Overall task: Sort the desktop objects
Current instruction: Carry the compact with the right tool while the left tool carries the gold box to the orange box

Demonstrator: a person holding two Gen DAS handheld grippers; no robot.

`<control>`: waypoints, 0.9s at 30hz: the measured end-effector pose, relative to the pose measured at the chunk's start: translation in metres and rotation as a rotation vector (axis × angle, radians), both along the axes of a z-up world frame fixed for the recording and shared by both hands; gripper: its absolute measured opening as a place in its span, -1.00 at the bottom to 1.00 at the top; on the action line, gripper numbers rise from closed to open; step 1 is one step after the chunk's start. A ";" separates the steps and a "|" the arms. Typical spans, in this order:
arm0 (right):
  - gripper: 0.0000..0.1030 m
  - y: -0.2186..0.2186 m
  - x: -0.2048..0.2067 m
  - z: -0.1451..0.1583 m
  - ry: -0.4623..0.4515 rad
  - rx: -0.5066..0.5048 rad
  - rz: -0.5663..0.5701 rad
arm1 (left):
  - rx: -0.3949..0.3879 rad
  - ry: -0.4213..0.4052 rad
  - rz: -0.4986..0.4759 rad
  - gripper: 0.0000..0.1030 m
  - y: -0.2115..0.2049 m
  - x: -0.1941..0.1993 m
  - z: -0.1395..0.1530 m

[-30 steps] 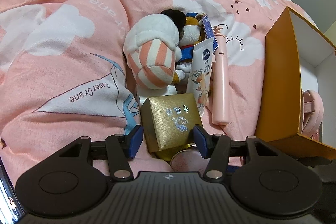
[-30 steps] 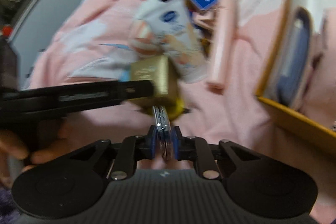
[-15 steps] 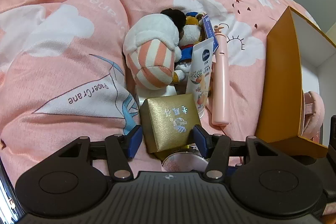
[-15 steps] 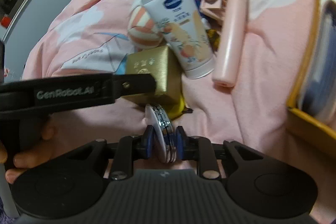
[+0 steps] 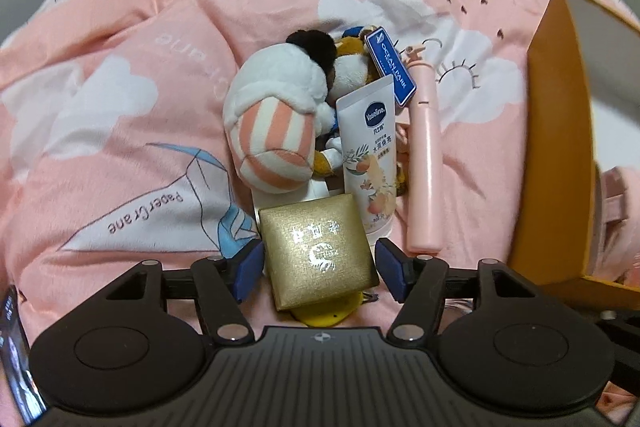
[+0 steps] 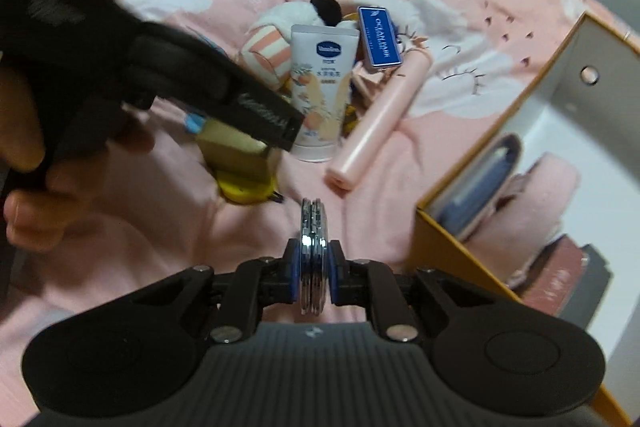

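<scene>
A gold gift box (image 5: pixel 318 255) lies on the pink quilt on top of a yellow item (image 5: pixel 324 311). My left gripper (image 5: pixel 320 267) straddles the box. Its jaws are opening, and both blue pads stand just clear of the box's sides. My right gripper (image 6: pixel 313 267) is closing tight on a round silver-rimmed compact (image 6: pixel 313 223), held on edge above the quilt. That compact hangs between the gold box (image 6: pixel 236 151) and the orange box (image 6: pixel 500 131). The left gripper's black body (image 6: pixel 160 67) and the hand holding it fill the left of the right wrist view.
Behind the gold box lie a striped plush toy (image 5: pixel 276 131), a white cream tube (image 5: pixel 370 155), a blue tag (image 5: pixel 390 67) and a pink cylinder (image 5: pixel 424 167). The open orange box (image 5: pixel 556 147) on the right holds a blue wallet (image 6: pixel 476 187) and pink cloth (image 6: pixel 536 203).
My left jaws have spread off the gold box's sides. My right gripper has drawn the compact out from beside the gold box, rolled it upright and carried it toward the orange box.
</scene>
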State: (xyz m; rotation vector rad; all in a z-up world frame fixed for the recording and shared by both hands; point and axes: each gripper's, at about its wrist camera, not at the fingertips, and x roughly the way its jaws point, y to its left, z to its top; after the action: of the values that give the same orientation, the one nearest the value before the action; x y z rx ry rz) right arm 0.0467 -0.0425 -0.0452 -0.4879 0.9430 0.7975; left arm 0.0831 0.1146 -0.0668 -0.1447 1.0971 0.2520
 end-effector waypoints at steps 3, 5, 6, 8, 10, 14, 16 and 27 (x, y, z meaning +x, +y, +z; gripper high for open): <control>-0.72 -0.004 0.004 -0.009 0.027 -0.011 -0.014 | 0.027 0.017 0.003 0.46 -0.004 0.004 -0.007; -0.72 -0.008 0.008 -0.012 0.057 0.001 -0.027 | 0.034 0.018 0.004 0.46 -0.004 0.005 -0.009; -0.72 -0.008 0.009 -0.012 0.063 0.004 -0.033 | 0.032 0.014 0.005 0.46 -0.004 0.004 -0.009; -0.72 -0.010 0.010 -0.010 0.069 0.015 -0.040 | 0.029 0.007 -0.001 0.45 -0.003 0.002 -0.009; -0.72 -0.013 0.010 -0.007 0.071 0.023 -0.042 | 0.027 0.001 -0.008 0.43 -0.003 -0.001 -0.008; -0.72 -0.021 0.009 0.007 0.087 0.064 -0.042 | 0.024 -0.007 -0.017 0.42 -0.004 -0.008 -0.004; -0.72 -0.028 0.011 0.017 0.106 0.098 -0.047 | 0.020 -0.013 -0.020 0.42 -0.003 -0.013 0.000; -0.72 -0.095 0.012 0.090 0.125 0.292 -0.124 | -0.036 -0.090 -0.063 0.40 -0.015 -0.046 0.039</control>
State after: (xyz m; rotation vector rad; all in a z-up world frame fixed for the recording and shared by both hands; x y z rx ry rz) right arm 0.0586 -0.1380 0.0447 -0.1257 0.9428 0.8431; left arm 0.0370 0.1000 -0.0281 -0.1514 1.0153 0.1677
